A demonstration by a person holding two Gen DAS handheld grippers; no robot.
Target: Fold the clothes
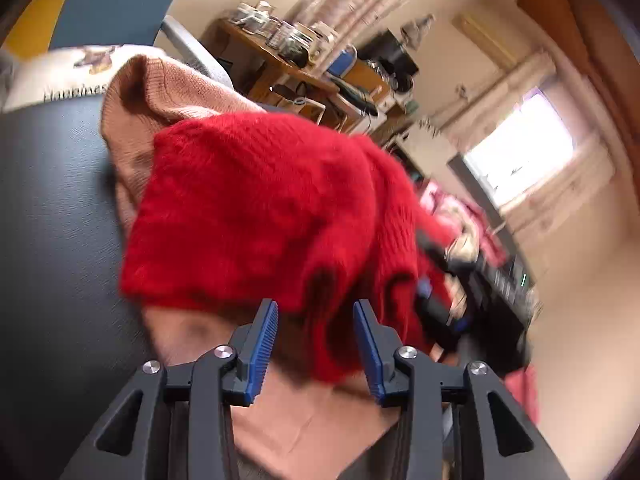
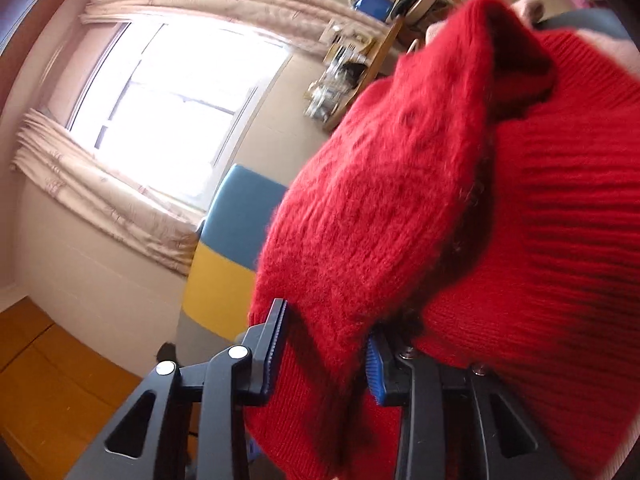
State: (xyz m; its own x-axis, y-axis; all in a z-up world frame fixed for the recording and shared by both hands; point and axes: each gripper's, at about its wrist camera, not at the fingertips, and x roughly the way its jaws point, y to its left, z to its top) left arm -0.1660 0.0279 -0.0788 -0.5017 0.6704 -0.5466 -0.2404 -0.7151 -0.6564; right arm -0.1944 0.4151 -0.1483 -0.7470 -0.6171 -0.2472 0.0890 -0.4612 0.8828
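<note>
Right gripper (image 2: 324,344) clamps the red sweater (image 2: 420,200) before a bright window (image 2: 176,108); left gripper (image 1: 316,332) gapes over the black surface (image 1: 52,220).

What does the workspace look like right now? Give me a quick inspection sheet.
Surface: dark textured top, partly covered.
Job's things: red knit sweater bunched over a tan knit garment.
Clutter: printed white item at the far edge.
Grippers: left gripper open, red knit hanging between its fingers; right gripper has red knit filling the gap between its fingers.
Cables: nothing seen.
Surroundings: crowded wooden shelves, curtained window.
</note>
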